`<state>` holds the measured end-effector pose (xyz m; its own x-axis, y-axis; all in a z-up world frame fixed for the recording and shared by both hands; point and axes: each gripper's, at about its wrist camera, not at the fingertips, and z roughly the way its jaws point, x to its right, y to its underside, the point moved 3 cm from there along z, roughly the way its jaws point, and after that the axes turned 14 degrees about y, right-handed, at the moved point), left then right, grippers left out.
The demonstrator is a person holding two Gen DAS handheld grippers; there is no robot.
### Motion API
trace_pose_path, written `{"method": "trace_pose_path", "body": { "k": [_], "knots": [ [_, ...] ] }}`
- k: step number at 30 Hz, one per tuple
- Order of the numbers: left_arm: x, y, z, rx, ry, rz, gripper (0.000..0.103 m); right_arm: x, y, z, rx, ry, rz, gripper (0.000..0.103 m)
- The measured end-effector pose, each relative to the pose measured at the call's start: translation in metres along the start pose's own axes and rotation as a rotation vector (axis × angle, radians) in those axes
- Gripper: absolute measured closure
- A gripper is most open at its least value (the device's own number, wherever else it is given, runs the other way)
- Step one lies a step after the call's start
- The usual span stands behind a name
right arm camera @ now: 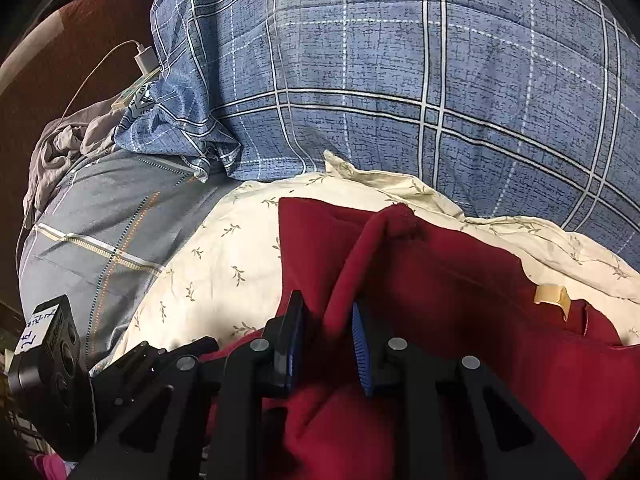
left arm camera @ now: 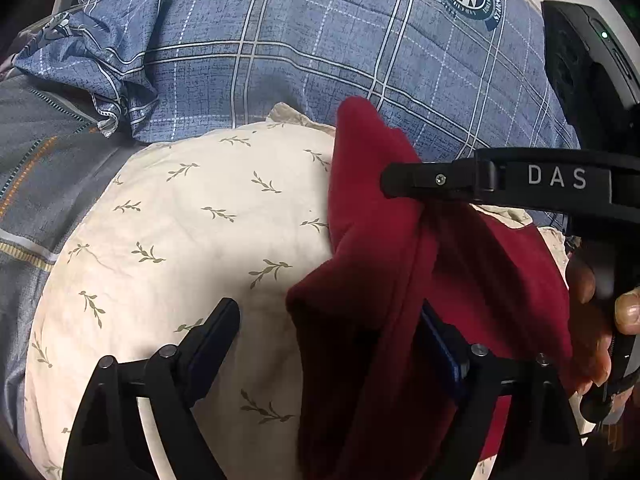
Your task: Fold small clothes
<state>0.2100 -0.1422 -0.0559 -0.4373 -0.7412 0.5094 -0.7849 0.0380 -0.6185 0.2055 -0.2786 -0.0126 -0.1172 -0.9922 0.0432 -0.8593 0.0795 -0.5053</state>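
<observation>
The right tongs (right arm camera: 326, 344) pinched a ridge of the dark red fleece garment (right arm camera: 460, 280); the left tongs (left arm camera: 332, 340) gaped, apparently gripping nothing; that thin pinch risked slipping, collapsing the fold.

Dark red garment (right arm camera: 440, 280) — plain, tan tag. Cream pillowcase (left arm camera: 192, 232) printed with olive sprigs. Blue quilt (right arm camera: 400, 80) checked in white lines — teal round emblem seen. Black claw (right arm camera: 324, 344), blue pads.

The left gripper (left arm camera: 332, 344) holds its jaws spread wide; the right gripper (right arm camera: 328, 348) has its jaws pinched close on red cloth (right arm camera: 460, 300).
</observation>
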Motion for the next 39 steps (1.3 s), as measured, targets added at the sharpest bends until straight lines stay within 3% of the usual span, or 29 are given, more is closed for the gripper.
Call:
{"method": "trace_pose_path", "body": {
  "k": [3, 5, 7, 10, 11, 15, 17, 21, 25, 26, 27, 29, 30, 31, 34, 38, 39],
  "knots": [
    [0.002, 0.0, 0.0, -0.001, 0.022, -0.002, 0.03, 0.002, 0.001, 0.0, -0.002, 0.0, 0.004, 0.08],
    [0.002, 0.001, -0.001, -0.003, 0.046, -0.003, 0.043, 0.003, 0.001, 0.001, -0.004, 0.0, 0.007, 0.08],
    [0.005, 0.001, -0.001, -0.017, 0.1, -0.014, 0.067, 0.004, 0.002, 0.003, -0.013, -0.002, 0.012, 0.08],
    [0.01, 0.001, -0.006, -0.001, 0.127, 0.012, 0.082, 0.007, 0.003, 0.005, -0.019, -0.009, 0.032, 0.079],
    [0.012, 0.002, -0.008, 0.003, 0.146, 0.015, 0.083, 0.009, 0.002, 0.006, -0.021, -0.013, 0.052, 0.074],
    [0.014, 0.001, -0.015, 0.03, 0.219, 0.017, 0.084, 0.015, -0.003, 0.001, 0.007, -0.02, 0.147, 0.029],
    [0.017, 0.002, -0.017, 0.035, 0.222, 0.042, 0.084, 0.012, -0.007, -0.001, 0.012, -0.052, 0.157, 0.021],
    [0.026, 0.006, -0.019, 0.038, 0.219, 0.099, 0.084, -0.011, -0.012, 0.006, -0.013, -0.036, 0.076, 0.02],
    [0.027, 0.008, -0.021, 0.036, 0.223, 0.118, 0.084, -0.024, -0.011, 0.033, -0.099, 0.018, 0.025, 0.022],
    [0.026, 0.009, -0.02, 0.029, 0.22, 0.117, 0.084, -0.021, -0.01, 0.035, -0.097, 0.02, 0.036, 0.029],
    [0.025, 0.009, -0.02, 0.017, 0.207, 0.115, 0.084, -0.016, -0.008, 0.034, -0.08, 0.03, 0.044, 0.048],
    [0.024, 0.01, -0.019, -0.003, 0.182, 0.108, 0.069, -0.006, -0.005, 0.029, -0.056, 0.009, 0.065, 0.065],
    [0.026, 0.011, -0.021, -0.008, 0.182, 0.109, 0.054, -0.001, -0.004, 0.026, -0.047, -0.01, 0.081, 0.069],
    [0.028, 0.011, -0.022, -0.003, 0.183, 0.115, 0.043, 0.005, -0.003, 0.021, -0.035, -0.027, 0.095, 0.071],
    [0.041, 0.016, -0.027, 0.039, 0.153, 0.165, 0.029, 0.017, -0.002, 0.007, 0.001, -0.052, 0.1, 0.074],
    [0.046, 0.021, -0.014, 0.009, 0.093, 0.181, 0.032, 0.027, 0.0, -0.005, 0.022, -0.073, 0.102, 0.077],
    [0.044, 0.021, -0.013, 0.018, 0.095, 0.163, 0.044, 0.029, 0.002, -0.008, 0.027, -0.076, 0.099, 0.079]
  ]
}}
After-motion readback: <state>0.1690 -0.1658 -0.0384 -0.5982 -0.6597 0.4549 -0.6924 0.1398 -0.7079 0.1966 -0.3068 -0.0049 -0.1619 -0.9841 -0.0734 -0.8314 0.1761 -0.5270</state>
